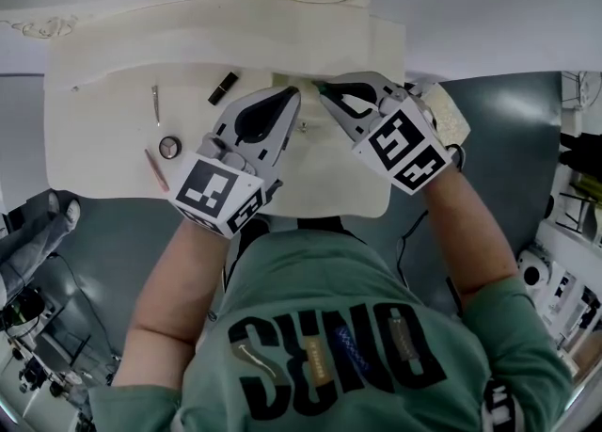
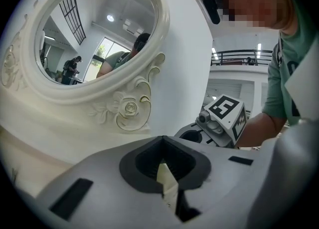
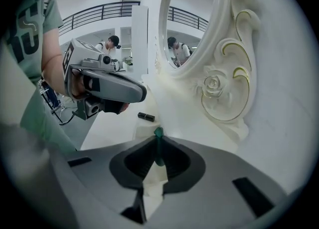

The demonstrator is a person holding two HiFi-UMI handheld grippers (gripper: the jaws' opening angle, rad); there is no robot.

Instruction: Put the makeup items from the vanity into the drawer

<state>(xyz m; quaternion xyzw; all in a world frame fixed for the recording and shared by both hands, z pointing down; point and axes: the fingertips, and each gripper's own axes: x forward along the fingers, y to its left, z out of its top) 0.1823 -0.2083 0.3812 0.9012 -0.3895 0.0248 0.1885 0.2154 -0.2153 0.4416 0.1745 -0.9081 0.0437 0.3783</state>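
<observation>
On the cream vanity top (image 1: 103,138) lie a black lipstick (image 1: 223,88), thin metal tweezers (image 1: 155,104), a small round compact (image 1: 169,147) and a pink pencil (image 1: 155,168). My right gripper (image 1: 323,90) is shut on a slim dark green stick (image 3: 158,134), whose tip pokes out past the jaws over the vanity's middle back. My left gripper (image 1: 289,94) hovers just left of it, jaws together and holding nothing. The lipstick (image 3: 146,116) also shows beyond the right jaws. I cannot make out the drawer in any view.
An ornate white mirror frame (image 2: 130,108) with carved roses rises straight behind the vanity top, close to both grippers. Dark grey floor (image 1: 499,120) lies to the right of the vanity, and the person's green shirt (image 1: 329,327) fills the near side.
</observation>
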